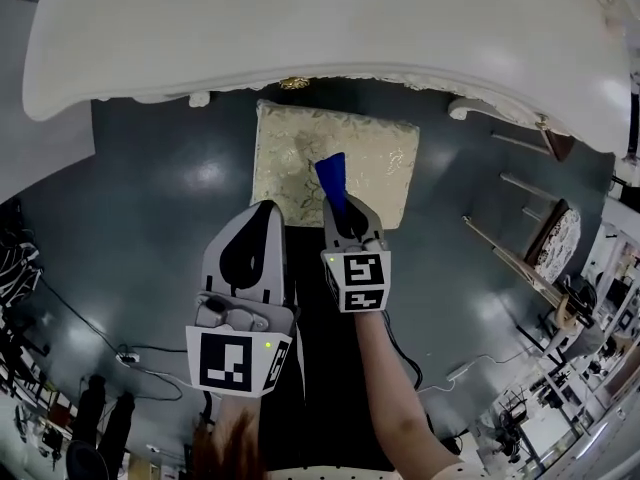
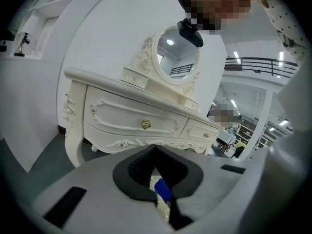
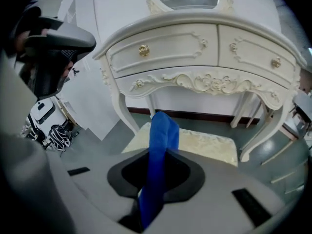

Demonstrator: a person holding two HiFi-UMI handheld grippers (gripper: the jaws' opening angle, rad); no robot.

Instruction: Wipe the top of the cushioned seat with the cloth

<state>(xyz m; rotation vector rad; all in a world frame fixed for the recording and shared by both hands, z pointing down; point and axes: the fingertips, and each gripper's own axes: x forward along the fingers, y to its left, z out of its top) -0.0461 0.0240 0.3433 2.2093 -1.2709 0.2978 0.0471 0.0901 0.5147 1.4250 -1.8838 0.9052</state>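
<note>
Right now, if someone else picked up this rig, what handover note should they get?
Left tool: shut, nothing in it, held by the seat's near edge.
Right tool: shut on the blue cloth, whose free end sticks out over the cushioned seat.
The seat stands on the floor before the white dressing table.
Done: cloth is gripped; wiping so far cannot be told.
Left: lower the cloth onto the seat top and wipe across it.
</note>
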